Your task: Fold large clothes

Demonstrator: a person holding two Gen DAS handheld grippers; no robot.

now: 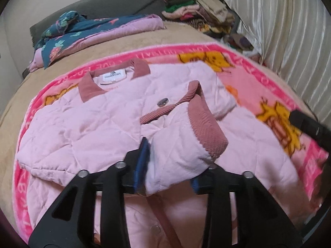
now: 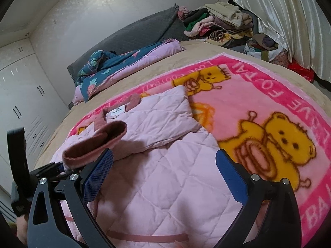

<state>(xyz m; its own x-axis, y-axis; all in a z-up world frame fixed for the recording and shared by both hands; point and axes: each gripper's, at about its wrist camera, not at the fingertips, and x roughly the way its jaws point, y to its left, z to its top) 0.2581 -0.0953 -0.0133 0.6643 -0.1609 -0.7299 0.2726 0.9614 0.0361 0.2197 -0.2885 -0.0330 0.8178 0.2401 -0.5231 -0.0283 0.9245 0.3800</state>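
Right wrist view: blanket [image 2: 269, 95] reads "LOVE FOOTBALL"; right hand-held gripper [image 2: 164, 175] apart, left hand-held gripper [image 1: 171, 165] clamps jacket sleeve [image 1: 186, 144].

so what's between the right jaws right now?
Nothing gripped: the right gripper is open over bare quilted jacket fabric, seen in the right wrist view. The cuff sits left of it.

Bed [image 2: 186, 62] under pink blanket [image 2: 258, 103], quilt [image 2: 134, 62]

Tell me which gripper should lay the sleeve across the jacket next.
Left. The left gripper already has the sleeve between its fingers, the cuff raised over the pink quilted jacket. The right gripper is open and empty above the jacket's body.
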